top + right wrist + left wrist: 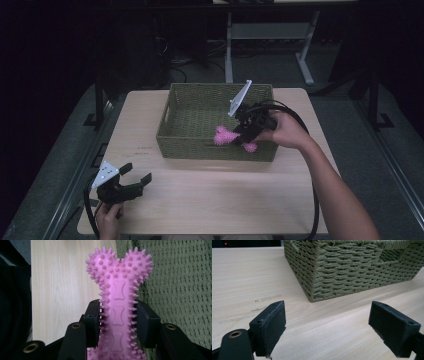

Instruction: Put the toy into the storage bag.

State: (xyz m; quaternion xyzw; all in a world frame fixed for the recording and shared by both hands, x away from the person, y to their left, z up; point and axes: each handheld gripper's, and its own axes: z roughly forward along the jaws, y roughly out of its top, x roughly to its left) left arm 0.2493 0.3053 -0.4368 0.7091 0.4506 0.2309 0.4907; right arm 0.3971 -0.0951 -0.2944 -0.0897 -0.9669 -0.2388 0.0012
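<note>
A person's right hand-held gripper (239,136) clamps a pink spiked bone-shaped chew toy (223,136) by its shaft, holding it over the near wall of a green woven basket (190,146) that stands toward the far side of a pale wooden table (210,200). In the right gripper view, both black pads press the toy's (119,300) narrow middle, its knobbed end pointing away, with the basket's weave (180,282) to one side and bare table (60,285) to the other. The left hand-held gripper (134,172) rests near the table's front left corner, well apart from the basket, its jaws spread wide around nothing. The left gripper view looks across the tabletop (249,277) at the basket's near corner (312,287).
</note>
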